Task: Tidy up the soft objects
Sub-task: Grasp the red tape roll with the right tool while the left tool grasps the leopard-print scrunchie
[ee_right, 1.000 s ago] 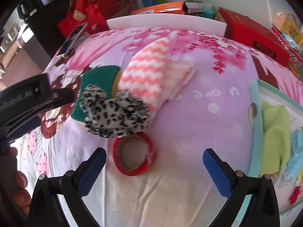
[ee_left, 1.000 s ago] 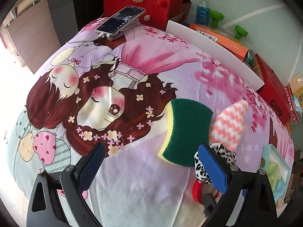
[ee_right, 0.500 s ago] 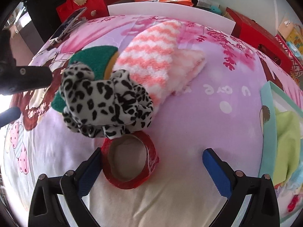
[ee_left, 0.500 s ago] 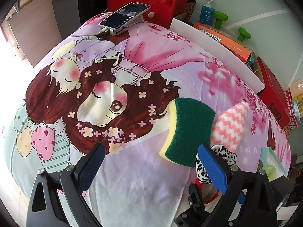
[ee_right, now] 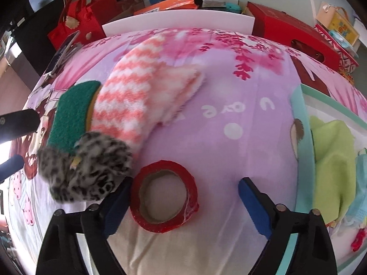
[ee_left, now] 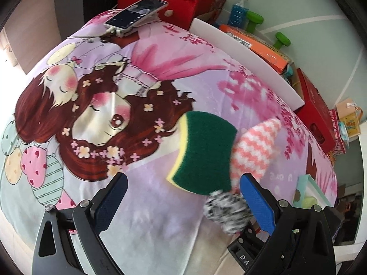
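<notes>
Right tongs [ee_right: 184,202] are standing wide open, gripping nothing. The red tape roll [ee_right: 164,202] is lying flat on the blanket [ee_right: 229,91] between the fingers, just beside the left finger [ee_right: 115,208] and well apart from the right one. The leopard scrunchie [ee_right: 86,166] is sitting against the outer side of the left finger, apparently touching it, blurred. Beyond it, the striped sock [ee_right: 142,91] is lying diagonally, its near end against the scrunchie. The sponge [ee_right: 71,116] is lying to the left of the sock, green side up, touching it. At far right, the tray [ee_right: 298,119] is holding a green cloth [ee_right: 330,160] and a pale blue one [ee_right: 361,190].

Left tongs [ee_left: 182,202] are likewise spread wide, holding nothing, with only bare blanket [ee_left: 149,217] between the fingers. The sponge [ee_left: 204,153] is lying just ahead, nearer the right finger [ee_left: 257,202]. The scrunchie [ee_left: 226,209] is showing beside that finger on its inner side; contact cannot be judged. The sock [ee_left: 254,151] is lying beyond, partly behind the sponge. The tray [ee_left: 302,188] corner is showing at right.

Far end of blanket: a phone [ee_left: 135,13] is sitting on a stand. Past the edge, a red bag [ee_left: 172,0], a white board [ee_left: 247,55], an orange box [ee_left: 257,41] and a red box [ee_left: 316,119] are standing.
</notes>
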`<control>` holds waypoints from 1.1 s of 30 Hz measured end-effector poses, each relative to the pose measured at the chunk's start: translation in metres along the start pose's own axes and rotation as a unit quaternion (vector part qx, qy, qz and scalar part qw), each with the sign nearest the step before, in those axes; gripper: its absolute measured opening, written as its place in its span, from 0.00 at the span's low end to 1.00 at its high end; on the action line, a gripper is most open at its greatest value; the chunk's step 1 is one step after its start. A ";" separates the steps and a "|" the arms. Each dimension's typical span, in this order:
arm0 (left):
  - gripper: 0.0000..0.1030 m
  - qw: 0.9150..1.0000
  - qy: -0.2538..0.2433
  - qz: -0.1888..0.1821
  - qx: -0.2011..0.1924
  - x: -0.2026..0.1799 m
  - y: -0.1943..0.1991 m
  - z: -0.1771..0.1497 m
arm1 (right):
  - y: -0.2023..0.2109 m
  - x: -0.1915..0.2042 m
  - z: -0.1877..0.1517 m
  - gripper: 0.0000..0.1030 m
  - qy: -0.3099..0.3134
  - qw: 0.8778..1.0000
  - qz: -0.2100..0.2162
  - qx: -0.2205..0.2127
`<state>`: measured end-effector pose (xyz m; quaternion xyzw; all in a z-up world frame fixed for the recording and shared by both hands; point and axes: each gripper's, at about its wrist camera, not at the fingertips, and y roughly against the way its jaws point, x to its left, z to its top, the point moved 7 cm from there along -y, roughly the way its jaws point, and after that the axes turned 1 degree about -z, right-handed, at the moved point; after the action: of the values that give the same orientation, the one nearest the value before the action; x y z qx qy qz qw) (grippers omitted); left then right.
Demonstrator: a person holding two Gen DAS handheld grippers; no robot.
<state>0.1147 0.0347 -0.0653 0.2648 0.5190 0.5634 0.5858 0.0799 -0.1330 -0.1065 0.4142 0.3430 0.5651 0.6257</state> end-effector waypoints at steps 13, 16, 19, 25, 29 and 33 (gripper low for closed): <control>0.95 0.997 -0.056 -0.026 0.037 -0.032 -0.011 -0.019 | -0.004 -0.030 0.010 0.55 -0.020 1.000 -0.002 0.003; 0.95 0.997 -0.063 -0.025 0.044 -0.035 -0.014 -0.024 | -0.002 -0.032 0.008 0.55 -0.025 1.000 -0.001 0.003; 0.95 0.996 -0.064 -0.030 0.056 -0.037 -0.018 -0.030 | -0.003 -0.034 0.008 0.54 -0.024 1.000 -0.002 0.004; 0.95 0.995 -0.068 -0.028 0.073 -0.038 -0.026 -0.041 | 0.002 -0.033 -0.002 0.54 -0.022 1.000 -0.009 0.007; 0.95 0.994 -0.069 -0.021 0.082 -0.037 -0.032 -0.050 | 0.003 -0.034 -0.005 0.54 -0.025 1.000 -0.011 0.008; 0.87 0.993 -0.072 -0.023 0.089 -0.037 -0.035 -0.056 | 0.004 -0.035 -0.008 0.54 -0.028 0.999 -0.012 0.010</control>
<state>0.0836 -0.0235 -0.1035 0.3437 0.5295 0.4804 0.6088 0.0662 -0.1669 -0.1076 0.4320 0.3357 0.5419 0.6380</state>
